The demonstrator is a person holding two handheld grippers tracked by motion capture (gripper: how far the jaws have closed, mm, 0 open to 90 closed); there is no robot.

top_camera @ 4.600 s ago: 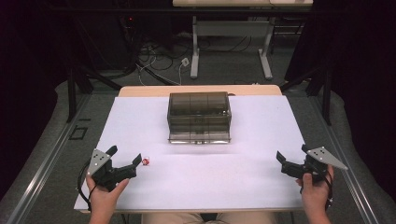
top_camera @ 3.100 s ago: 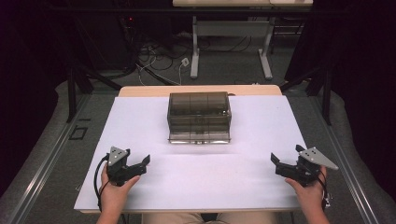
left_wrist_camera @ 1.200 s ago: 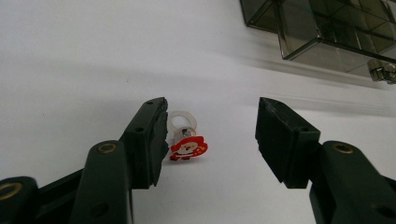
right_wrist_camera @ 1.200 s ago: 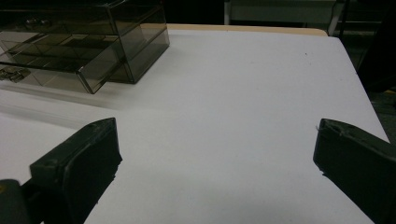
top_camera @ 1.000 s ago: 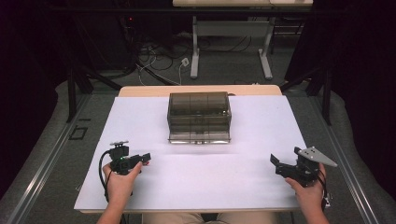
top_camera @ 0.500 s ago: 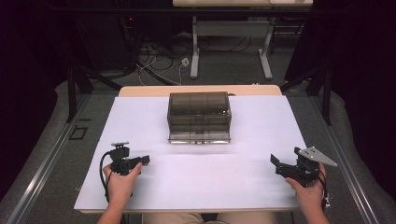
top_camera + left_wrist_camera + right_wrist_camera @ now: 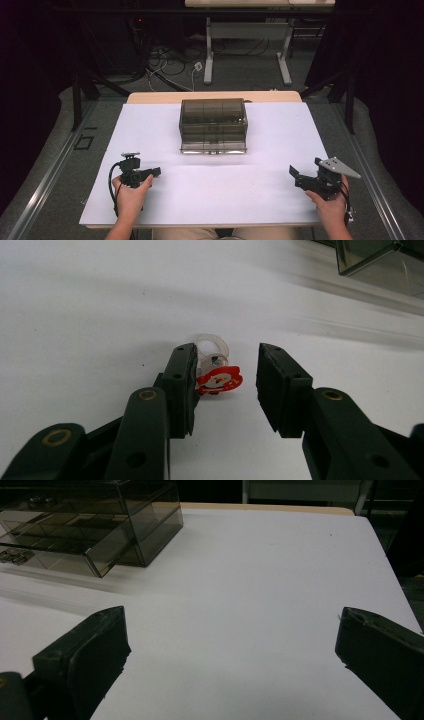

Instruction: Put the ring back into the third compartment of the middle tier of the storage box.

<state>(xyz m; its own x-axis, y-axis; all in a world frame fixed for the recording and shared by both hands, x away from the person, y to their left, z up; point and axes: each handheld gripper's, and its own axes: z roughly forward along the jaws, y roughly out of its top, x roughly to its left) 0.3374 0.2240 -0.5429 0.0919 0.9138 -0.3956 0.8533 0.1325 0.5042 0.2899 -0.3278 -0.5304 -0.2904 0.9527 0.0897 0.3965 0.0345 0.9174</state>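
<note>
While partly open, left gripper [image 7: 222, 385] around red charm [image 7: 218, 380], one jaw touching.

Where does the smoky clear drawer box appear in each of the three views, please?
High view: drawer box at table centre, toward the far edge.
Left gripper view: one corner at top right.
Right gripper view: upper left.
Shared landmark: the white table cover.

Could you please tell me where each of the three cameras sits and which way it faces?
High view: above the person's side, looking forward and down on the table; both hands show.
Left gripper view: rides the left gripper, looking along its jaws at a small red charm.
Right gripper view: rides the right gripper, facing across the table.
All share the smoky drawer box.
</note>
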